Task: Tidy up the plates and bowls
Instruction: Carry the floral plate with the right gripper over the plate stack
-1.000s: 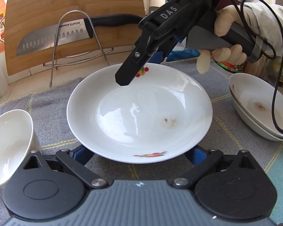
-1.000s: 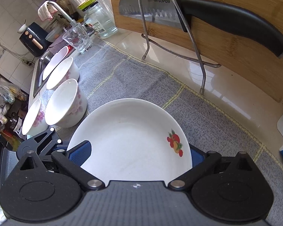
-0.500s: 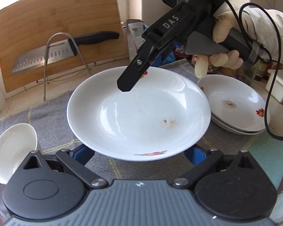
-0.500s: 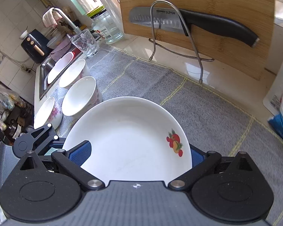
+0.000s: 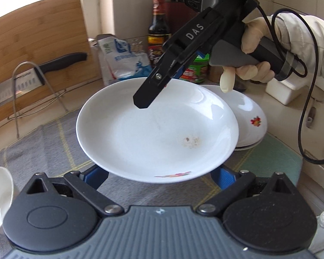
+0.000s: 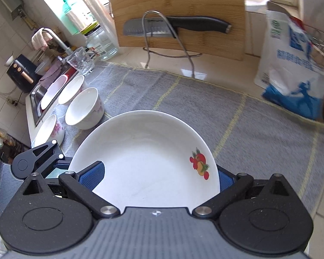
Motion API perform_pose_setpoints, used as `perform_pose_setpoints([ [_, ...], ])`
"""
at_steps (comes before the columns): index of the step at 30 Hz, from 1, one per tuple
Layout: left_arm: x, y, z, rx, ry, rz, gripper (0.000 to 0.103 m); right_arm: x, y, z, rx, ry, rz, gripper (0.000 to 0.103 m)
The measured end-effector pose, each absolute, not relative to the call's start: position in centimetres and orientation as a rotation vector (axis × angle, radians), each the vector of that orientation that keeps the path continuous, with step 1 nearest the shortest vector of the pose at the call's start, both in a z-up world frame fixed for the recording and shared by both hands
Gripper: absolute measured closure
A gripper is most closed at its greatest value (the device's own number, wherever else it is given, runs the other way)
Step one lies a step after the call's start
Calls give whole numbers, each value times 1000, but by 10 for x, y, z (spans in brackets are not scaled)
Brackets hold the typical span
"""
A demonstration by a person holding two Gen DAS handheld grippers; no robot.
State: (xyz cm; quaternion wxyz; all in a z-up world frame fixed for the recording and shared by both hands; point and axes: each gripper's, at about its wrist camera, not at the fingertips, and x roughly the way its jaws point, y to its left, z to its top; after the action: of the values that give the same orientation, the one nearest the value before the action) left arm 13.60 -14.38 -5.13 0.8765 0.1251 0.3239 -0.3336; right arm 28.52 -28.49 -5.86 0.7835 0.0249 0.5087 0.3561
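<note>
While aloft, plate [image 5: 157, 133] between grippers.

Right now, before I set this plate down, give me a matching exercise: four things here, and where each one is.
Things:
1 held plate
2 plate stack
3 knife
4 bowls

Places:
A by the sink
B in the wire rack
C lifted above the grey mat
D partly hidden behind the held plate

Pairs: 1-C, 2-D, 3-B, 4-A.
</note>
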Motion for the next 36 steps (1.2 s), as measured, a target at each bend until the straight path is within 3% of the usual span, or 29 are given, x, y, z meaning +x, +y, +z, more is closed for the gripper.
perform_pose_setpoints([
  [36, 140, -227, -53, 362, 694, -989, 3, 223, -397, -84, 252, 1094, 459, 0],
])
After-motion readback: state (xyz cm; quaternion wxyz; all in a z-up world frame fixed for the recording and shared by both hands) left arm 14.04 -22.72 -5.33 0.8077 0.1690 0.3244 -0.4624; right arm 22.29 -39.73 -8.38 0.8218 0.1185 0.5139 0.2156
